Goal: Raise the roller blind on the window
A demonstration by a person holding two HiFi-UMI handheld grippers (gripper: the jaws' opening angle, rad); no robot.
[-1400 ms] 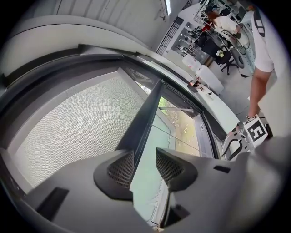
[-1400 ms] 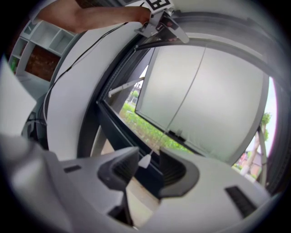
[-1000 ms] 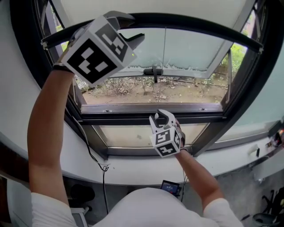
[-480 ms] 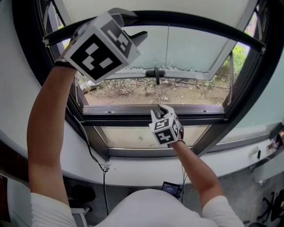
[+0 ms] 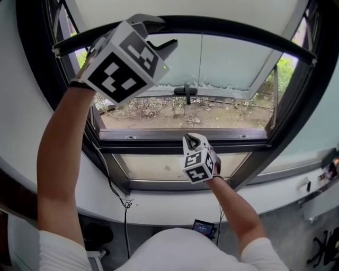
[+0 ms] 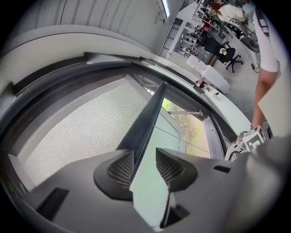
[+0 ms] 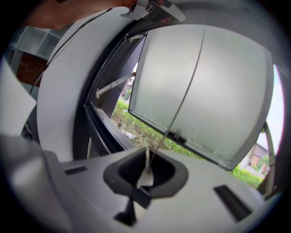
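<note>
Right gripper (image 7: 144, 174): my jaws have just been closing and now pinch the cord (image 7: 182, 98). Its length runs toward 12 o'clock, up to the bar (image 5: 238, 27) of the blind (image 5: 185, 6). Left gripper (image 6: 144, 166), at 10 o'clock, is spread astride that bar and grips nothing.

Your left gripper (image 6: 144, 152) has its jaws apart — a dark bar (image 6: 148, 116) runs up from the gap, close against one pad (image 6: 122, 169) (not pinched), with the mesh roller blind (image 6: 84, 132) left of it.
</note>
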